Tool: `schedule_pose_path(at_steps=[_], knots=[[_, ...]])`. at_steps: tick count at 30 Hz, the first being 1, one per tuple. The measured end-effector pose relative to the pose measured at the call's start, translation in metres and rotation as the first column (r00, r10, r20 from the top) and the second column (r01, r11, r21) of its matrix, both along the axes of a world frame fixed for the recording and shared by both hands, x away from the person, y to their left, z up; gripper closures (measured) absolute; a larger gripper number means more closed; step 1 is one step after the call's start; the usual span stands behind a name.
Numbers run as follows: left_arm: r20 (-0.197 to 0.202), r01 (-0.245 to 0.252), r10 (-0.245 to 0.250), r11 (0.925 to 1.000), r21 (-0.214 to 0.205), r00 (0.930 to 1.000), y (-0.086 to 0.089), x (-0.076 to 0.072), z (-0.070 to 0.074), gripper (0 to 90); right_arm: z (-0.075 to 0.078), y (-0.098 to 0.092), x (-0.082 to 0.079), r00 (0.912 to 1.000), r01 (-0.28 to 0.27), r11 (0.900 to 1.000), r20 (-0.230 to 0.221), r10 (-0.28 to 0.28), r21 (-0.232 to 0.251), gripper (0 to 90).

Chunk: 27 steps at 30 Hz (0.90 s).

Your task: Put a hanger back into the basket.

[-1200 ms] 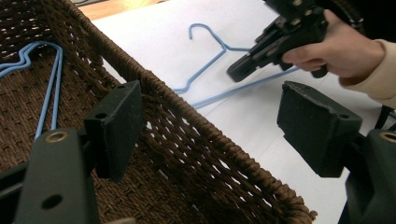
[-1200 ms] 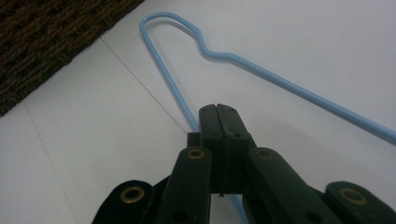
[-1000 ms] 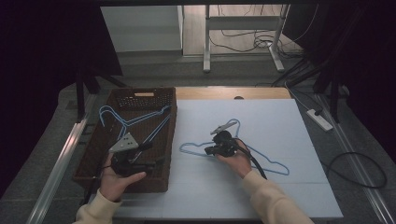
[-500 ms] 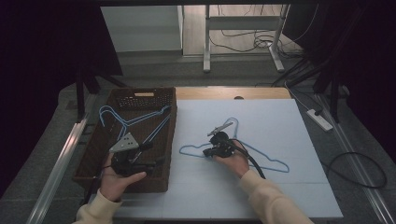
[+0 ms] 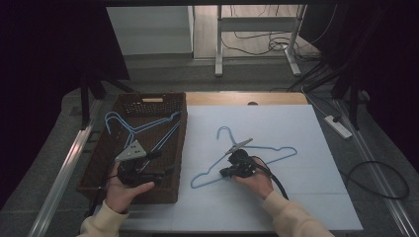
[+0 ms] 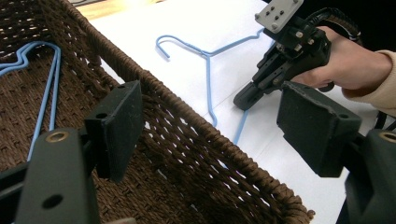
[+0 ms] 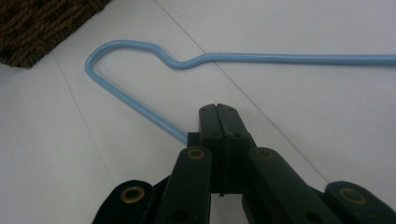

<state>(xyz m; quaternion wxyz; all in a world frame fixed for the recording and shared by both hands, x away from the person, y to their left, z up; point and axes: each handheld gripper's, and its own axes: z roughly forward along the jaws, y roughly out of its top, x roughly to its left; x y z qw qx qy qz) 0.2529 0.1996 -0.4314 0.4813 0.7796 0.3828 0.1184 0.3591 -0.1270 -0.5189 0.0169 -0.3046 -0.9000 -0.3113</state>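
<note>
On white table, right gripper (jaws closed), blue hanger

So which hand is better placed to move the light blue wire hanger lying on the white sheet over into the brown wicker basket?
Right. The right gripper is already shut on the light blue wire hanger on the white sheet. The left gripper hovers open over the brown wicker basket, holding nothing.

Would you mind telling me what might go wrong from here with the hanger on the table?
The right gripper is shut on the thin bottom wire of the blue hanger, near one end. Held so far off centre, the hanger may swing or slip when lifted.

The basket rim stands close by, with two hangers already inside, so the hook could catch on the weave or tangle with them.
</note>
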Motion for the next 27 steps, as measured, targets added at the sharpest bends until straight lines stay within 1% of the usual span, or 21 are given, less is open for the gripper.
schedule_pose_path(at_steps=[5, 16, 27], knots=[[0.001, -0.003, 0.003, 1.0000, 0.000, 1.0000, 0.001, 0.000, 0.001, 23.8, 0.001, -0.005, -0.003, 0.9999, -0.003, 1.0000, -0.014, 0.003, -0.009, 90.0], [0.004, -0.004, 0.004, 1.0000, -0.003, 1.0000, 0.002, -0.001, 0.001, 23.8, 0.003, -0.019, -0.016, 0.9996, -0.015, 0.9996, -0.025, 0.014, -0.023, 90.0], [0.004, -0.004, 0.004, 1.0000, -0.001, 1.0000, 0.001, -0.001, 0.001, 23.9, 0.004, -0.022, -0.021, 0.9991, -0.029, 0.9990, -0.032, 0.028, -0.035, 90.0]])
